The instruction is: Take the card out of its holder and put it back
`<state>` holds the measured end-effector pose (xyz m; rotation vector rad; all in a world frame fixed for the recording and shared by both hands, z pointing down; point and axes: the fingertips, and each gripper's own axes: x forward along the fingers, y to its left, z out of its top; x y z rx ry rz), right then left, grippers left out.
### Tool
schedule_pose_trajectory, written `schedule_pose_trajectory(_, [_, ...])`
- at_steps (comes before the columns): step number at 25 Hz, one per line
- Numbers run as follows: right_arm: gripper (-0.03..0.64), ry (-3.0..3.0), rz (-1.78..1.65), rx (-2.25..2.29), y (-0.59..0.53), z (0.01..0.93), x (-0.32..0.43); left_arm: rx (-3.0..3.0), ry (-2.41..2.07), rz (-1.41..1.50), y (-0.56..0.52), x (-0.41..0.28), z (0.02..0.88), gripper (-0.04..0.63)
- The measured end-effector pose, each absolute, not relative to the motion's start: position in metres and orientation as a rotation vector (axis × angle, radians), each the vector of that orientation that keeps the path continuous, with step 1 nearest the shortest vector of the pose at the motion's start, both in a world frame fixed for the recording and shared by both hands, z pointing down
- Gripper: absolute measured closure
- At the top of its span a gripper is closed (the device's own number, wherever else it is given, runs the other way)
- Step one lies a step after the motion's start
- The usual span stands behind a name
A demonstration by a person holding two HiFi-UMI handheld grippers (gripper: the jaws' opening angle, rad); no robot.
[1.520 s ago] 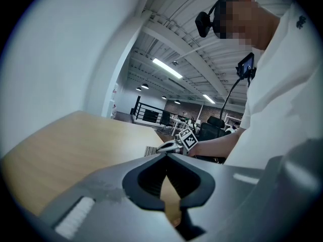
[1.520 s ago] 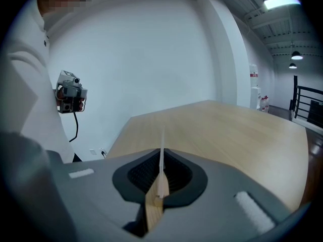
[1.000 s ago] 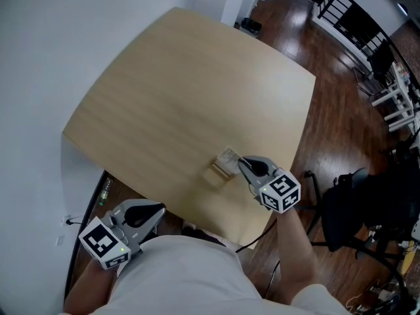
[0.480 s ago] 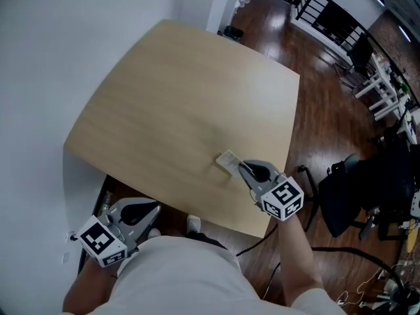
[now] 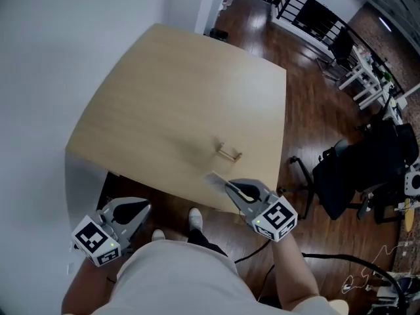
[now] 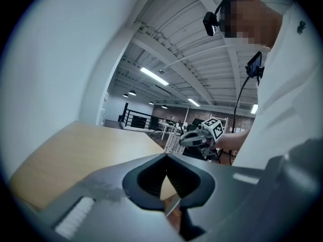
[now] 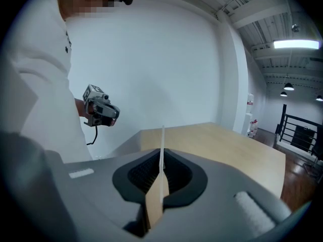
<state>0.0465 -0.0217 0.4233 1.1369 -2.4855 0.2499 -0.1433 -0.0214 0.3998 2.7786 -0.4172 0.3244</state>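
A small wooden card holder (image 5: pixel 230 153) stands empty on the light wooden table (image 5: pixel 184 90), near its front edge. My right gripper (image 5: pixel 230 188) is shut on the pale card (image 5: pixel 215 178), which it holds over the table's front edge, a short way nearer to me than the holder. In the right gripper view the card (image 7: pixel 162 145) stands edge-on and upright between the pads of that gripper (image 7: pixel 161 160). My left gripper (image 5: pixel 134 212) hangs below the table's left front corner, close to my body. Seen in its own view, the left gripper (image 6: pixel 165 160) is shut with nothing in it.
A white wall runs along the table's left side. Dark wood floor lies to the right, with a black office chair (image 5: pixel 354 176) close to the table's right front corner. A black railing (image 5: pixel 308 18) stands at the far back. A person's shoes (image 5: pixel 195 216) show under the table edge.
The right gripper has drawn the card out of the holder and carried it toward me, past the table's front edge. The holder stays in place. The left gripper has barely moved.
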Motion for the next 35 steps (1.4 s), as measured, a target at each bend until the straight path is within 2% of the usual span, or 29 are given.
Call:
schedule_pose_trajectory(21, [0.596, -2.491, 0.247, 1.094, 0.106, 0.402, -0.080, 2.828, -0.298, 0.353, 0.021, -0.209, 0.419, 0.581])
schedule_pose_trajectory(27, [0.597, -2.501, 0.233, 1.110, 0.108, 0.397, -0.077, 2.853, -0.323, 0.344, 0.020, -0.207, 0.416, 0.583])
schedule_pose_trajectory(35, [0.595, -2.502, 0.224, 1.147, 0.081, 0.397, -0.035, 2.822, -0.375, 0.337, 0.015, -0.199, 0.420, 0.577])
